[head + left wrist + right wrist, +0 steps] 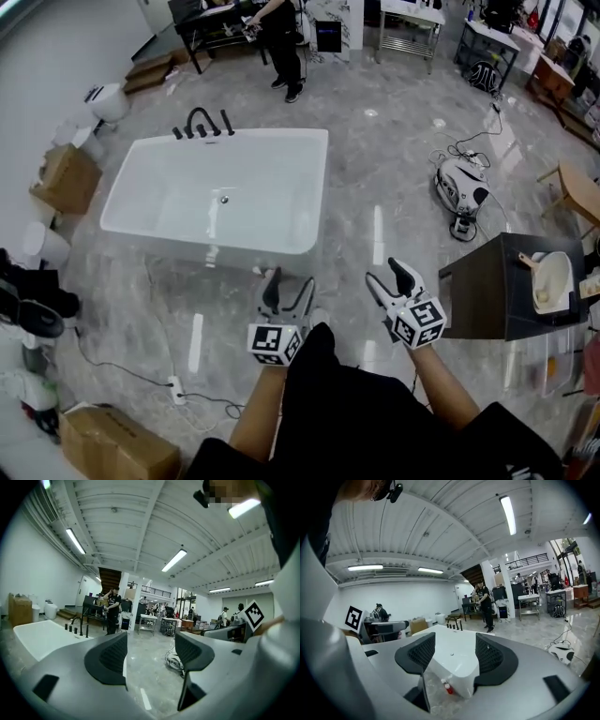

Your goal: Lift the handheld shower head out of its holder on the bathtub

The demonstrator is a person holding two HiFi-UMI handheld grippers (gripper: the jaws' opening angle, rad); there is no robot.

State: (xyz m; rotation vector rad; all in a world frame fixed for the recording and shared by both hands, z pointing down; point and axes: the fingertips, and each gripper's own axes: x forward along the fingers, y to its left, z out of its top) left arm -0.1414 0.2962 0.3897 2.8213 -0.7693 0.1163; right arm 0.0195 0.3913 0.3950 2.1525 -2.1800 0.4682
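Shower head (228, 122): one of the black fittings (199, 122) standing in a row on the far rim of the bathtub (281, 141), toward its left end. We take the slim upright post at the right end of the row for it, but it is too small in every view to be sure. It sits in its holder, untouched.

Both claws are well apart from the tub, over the grey floor (375, 169) on its near side. Left claw (289, 291): jaws wide, nothing between them but floor and the far room. Right claw (386, 278): jaws wide, also empty, with the near corner of the tub showing through the gap.

Handling, our judgement only:
- Rigid, narrow and fairly light, so one claw should manage it.
- The dark finish looks smooth, so we expect a slippery grip, worse if wet.
- Take hold across the straight shaft, above the holder and below the top end, with the pads square to it.
- Lift along the post's own axis. A tilted pull could bind it in the holder.
- Expect some drag from below as it rises.
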